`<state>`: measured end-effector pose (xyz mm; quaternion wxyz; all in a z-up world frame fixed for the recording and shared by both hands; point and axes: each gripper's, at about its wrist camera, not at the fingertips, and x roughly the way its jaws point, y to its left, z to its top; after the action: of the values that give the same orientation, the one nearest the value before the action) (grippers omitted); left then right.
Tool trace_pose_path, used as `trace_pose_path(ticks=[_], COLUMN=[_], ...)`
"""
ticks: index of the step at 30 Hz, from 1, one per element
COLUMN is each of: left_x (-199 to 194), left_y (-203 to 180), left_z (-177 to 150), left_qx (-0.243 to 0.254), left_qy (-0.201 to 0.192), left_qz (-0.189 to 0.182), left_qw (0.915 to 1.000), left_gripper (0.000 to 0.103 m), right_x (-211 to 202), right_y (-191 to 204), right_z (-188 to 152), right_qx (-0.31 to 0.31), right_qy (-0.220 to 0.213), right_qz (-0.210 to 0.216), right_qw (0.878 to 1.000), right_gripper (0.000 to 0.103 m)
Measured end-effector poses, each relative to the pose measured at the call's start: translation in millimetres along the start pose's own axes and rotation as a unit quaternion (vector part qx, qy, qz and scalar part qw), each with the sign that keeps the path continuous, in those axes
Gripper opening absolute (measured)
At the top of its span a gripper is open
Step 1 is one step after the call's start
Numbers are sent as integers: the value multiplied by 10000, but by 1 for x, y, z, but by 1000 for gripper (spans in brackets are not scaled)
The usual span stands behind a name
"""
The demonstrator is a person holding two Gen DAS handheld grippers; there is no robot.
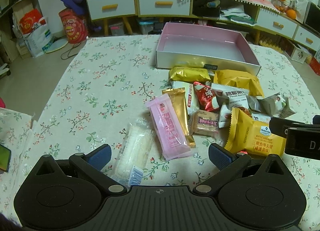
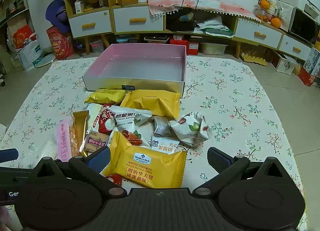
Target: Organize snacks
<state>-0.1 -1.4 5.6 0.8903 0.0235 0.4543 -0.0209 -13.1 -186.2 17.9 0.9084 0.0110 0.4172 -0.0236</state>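
Two grippers hang over a floral tablecloth (image 1: 96, 82), jaws spread wide and empty: the left gripper (image 1: 160, 156) above a pink wafer packet (image 1: 168, 129), the right gripper (image 2: 159, 160) above a yellow waffle packet (image 2: 148, 168). Snacks lie heaped just before the pink-lined box (image 2: 138, 83).

phone (image 1: 4, 160) cut by edge; red packet (image 2: 114, 179) mostly hidden
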Motion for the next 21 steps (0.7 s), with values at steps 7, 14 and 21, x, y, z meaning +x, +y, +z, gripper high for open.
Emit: trace_pose_path(ticks=[7, 14, 21], left_x=[1, 1, 1], left_y=[0, 1, 1], left_z=[-1, 0, 0], left_qx=[3, -16, -14], left_qy=[17, 40, 40], left_qz=[2, -3, -3], left_qw=[10000, 10000, 10000], left_gripper=[103, 103, 103], right_x=[1, 1, 1], right_y=[1, 4, 3], right_z=[-1, -1, 0], right_qx=[-8, -24, -24], right_qy=[-1, 23, 40], right_qz=[-1, -2, -5], right_qw=[10000, 10000, 10000], right_gripper=[78, 78, 78])
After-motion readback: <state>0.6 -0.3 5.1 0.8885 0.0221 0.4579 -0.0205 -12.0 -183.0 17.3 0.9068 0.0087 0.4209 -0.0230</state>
